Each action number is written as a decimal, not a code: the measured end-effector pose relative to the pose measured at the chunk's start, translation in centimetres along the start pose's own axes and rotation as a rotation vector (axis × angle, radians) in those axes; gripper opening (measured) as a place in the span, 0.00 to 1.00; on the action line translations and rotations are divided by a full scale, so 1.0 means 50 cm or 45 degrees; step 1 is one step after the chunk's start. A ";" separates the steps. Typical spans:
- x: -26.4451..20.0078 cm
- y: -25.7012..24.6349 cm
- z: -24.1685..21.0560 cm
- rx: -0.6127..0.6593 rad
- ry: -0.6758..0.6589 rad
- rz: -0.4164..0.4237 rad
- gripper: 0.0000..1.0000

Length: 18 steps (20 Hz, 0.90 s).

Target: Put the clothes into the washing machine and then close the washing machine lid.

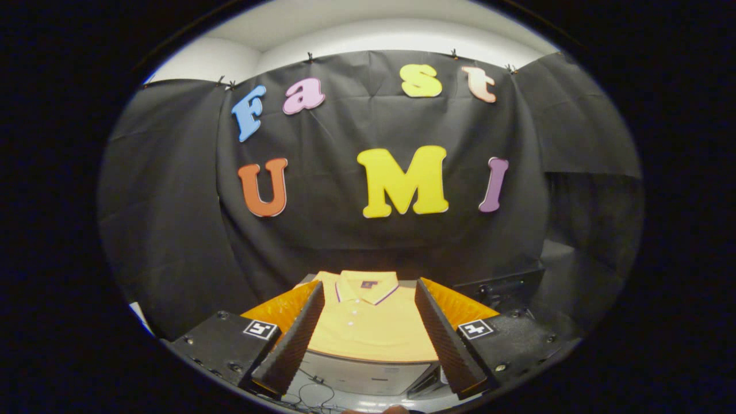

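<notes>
A folded yellow polo shirt [371, 322] with a dark-trimmed collar lies flat on top of a light grey boxy surface [368, 376], just ahead of my fingers and seen through the gap between them. My gripper [368, 330] is open, its two fingers [293, 339] spread wide to either side of the shirt, touching nothing. The shirt's collar points away from me, toward the booth's wall.
A dark boxy object [506, 287] stands to the right of the shirt, against the black cloth wall [368, 241]. Thin cables [313, 394] lie on the light floor below the fingers.
</notes>
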State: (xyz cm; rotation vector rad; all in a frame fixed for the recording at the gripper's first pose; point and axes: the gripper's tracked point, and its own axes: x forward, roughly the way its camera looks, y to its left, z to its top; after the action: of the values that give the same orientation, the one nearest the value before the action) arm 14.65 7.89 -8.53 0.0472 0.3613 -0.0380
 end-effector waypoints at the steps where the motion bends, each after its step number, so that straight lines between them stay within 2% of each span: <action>1: 0.037 0.010 -0.009 0.007 0.061 0.020 0.99; 4: 0.139 0.031 -0.043 0.012 0.254 0.076 0.99; 9: 0.279 0.046 -0.086 -0.072 0.521 0.088 0.99; 11: 0.309 0.057 -0.111 -0.070 0.658 0.101 0.99; 18: 0.387 0.044 -0.193 -0.056 1.026 0.010 1.00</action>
State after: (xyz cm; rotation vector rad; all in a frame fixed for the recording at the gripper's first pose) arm 29.45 10.06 -24.30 0.0180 1.1671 -0.0011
